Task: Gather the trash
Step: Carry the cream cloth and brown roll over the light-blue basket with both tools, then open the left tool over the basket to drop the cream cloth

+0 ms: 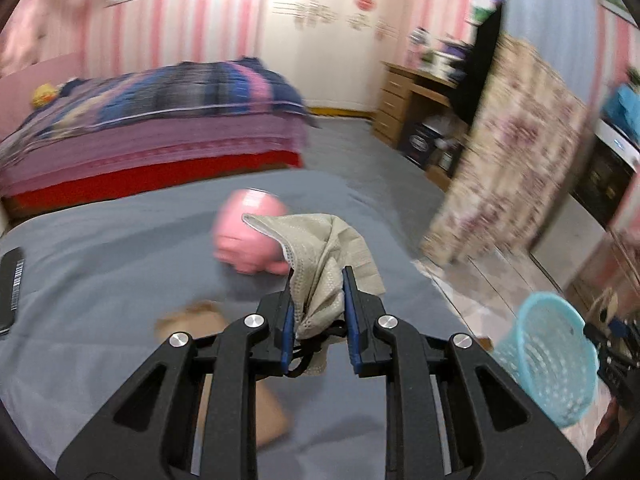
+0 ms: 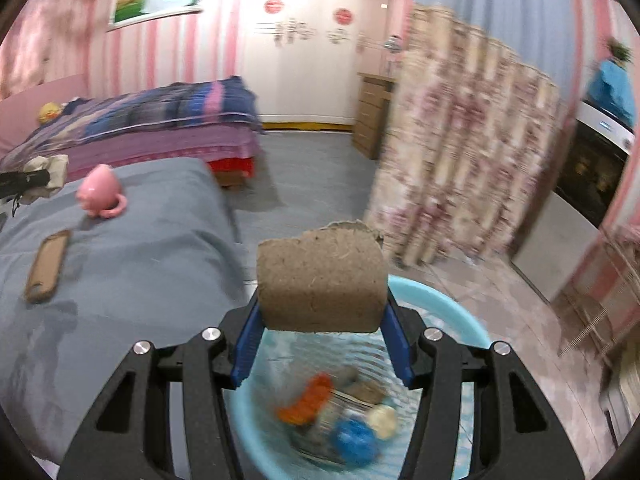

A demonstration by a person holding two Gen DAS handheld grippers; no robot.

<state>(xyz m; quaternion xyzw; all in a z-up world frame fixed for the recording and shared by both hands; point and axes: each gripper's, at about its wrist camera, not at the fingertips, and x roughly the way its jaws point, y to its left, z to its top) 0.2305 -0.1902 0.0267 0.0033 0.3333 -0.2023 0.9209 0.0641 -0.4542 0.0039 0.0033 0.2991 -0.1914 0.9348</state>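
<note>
My left gripper (image 1: pixel 317 280) is shut on a crumpled beige cloth mask (image 1: pixel 320 256) and holds it above the grey bed cover (image 1: pixel 100 280). My right gripper (image 2: pixel 322 308) is shut on a torn brown cardboard piece (image 2: pixel 322 280), held right over the open blue mesh basket (image 2: pixel 448 304), which holds several bits of trash. The basket also shows in the left wrist view (image 1: pixel 548 360), on the floor to the right of the bed. A flat brown cardboard piece (image 2: pixel 48 266) lies on the bed cover (image 2: pixel 140 264); it shows blurred below my left gripper (image 1: pixel 192 316).
A pink piggy bank (image 1: pixel 248 240) (image 2: pixel 98 192) stands on the bed cover. A black remote (image 1: pixel 10 292) lies at the left edge. A second bed with striped bedding (image 1: pixel 160 112), a floral curtain (image 2: pixel 460 140) and a wooden desk (image 1: pixel 404 96) stand behind.
</note>
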